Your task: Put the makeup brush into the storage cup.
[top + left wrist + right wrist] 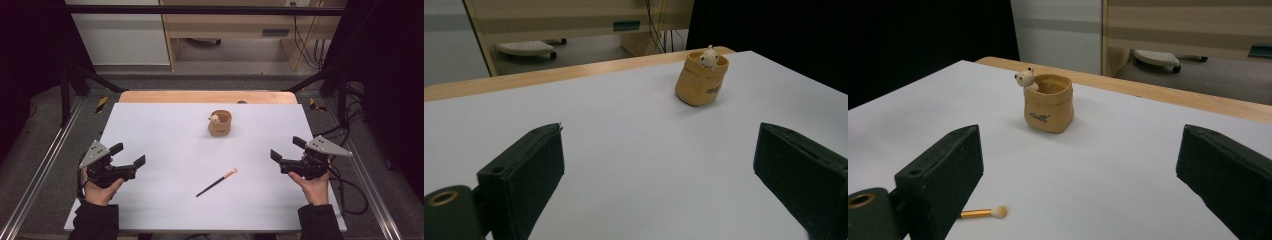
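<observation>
1. White sheet (165, 145) covers the table; a strip of bare wood (207, 96) shows along its far edge.
2. Tan pouch-shaped cup (220, 124) stands upright on the sheet, past the middle toward the far edge. A small pale animal figure (214, 119) sits at its rim on the side toward the left gripper. Dark lettering marks the cup wall in both gripper views (702, 80) (1048, 102).
3. Make-up brush (216, 182) lies flat on the sheet, nearer the person than the cup and well apart from it. Its handle is black, its ferrule gold, its pale tip points toward the right gripper. The right gripper view shows the tip (999, 212) just beside that gripper's near jaw.
4. Left gripper (128, 156) is held in the left hand (100, 187) over the left part of the sheet. Its jaws are spread wide, nothing between them, pointing across the sheet toward the cup.
5. Right gripper (287, 149) is held in the right hand (312, 184) over the right part of the sheet. Its jaws are likewise spread wide and hold nothing.
6. Both grippers are well apart from the brush and the cup; neither touches either item.
</observation>
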The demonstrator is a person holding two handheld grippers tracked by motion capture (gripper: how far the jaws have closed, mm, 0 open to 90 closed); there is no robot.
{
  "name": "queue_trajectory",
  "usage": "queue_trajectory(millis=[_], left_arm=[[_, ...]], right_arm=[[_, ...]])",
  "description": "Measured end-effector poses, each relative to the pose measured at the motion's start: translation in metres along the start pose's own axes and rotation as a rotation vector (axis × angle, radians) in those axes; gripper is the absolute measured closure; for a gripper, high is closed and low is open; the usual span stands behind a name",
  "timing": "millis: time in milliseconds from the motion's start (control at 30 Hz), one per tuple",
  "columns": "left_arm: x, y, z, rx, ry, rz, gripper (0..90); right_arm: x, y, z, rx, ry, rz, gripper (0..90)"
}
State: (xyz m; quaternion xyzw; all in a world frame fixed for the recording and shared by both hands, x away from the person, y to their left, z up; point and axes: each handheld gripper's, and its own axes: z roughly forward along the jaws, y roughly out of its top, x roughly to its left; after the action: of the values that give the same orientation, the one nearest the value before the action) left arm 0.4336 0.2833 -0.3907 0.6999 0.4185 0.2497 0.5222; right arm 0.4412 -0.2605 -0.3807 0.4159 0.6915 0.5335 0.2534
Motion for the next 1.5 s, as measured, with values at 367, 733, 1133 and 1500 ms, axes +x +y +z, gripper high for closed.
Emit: queue_trajectory(millis=[367, 733, 1133, 1500], left_arm=[[-0.009, -0.001, 0.004, 0.016, -0.021, 0.016, 6.0], [-0.026, -0.004, 0.015, 0.064, -0.06, 0.051, 6.4], [-0.029, -0.008, 0.018, 0.088, -0.065, 0.068, 6.5], [-0.027, -0.009, 0.018, 0.084, -0.063, 0.063, 6.5]], right_arm=[[0.004, -0.001, 0.003, 0.014, 0.012, -0.006, 5.2], [0.013, -0.002, 0.01, 0.037, 0.036, -0.021, 5.2], [0.036, -0.01, 0.036, 0.123, 0.108, -0.08, 5.4], [0.064, -0.017, 0.066, 0.223, 0.166, -0.157, 5.4]])
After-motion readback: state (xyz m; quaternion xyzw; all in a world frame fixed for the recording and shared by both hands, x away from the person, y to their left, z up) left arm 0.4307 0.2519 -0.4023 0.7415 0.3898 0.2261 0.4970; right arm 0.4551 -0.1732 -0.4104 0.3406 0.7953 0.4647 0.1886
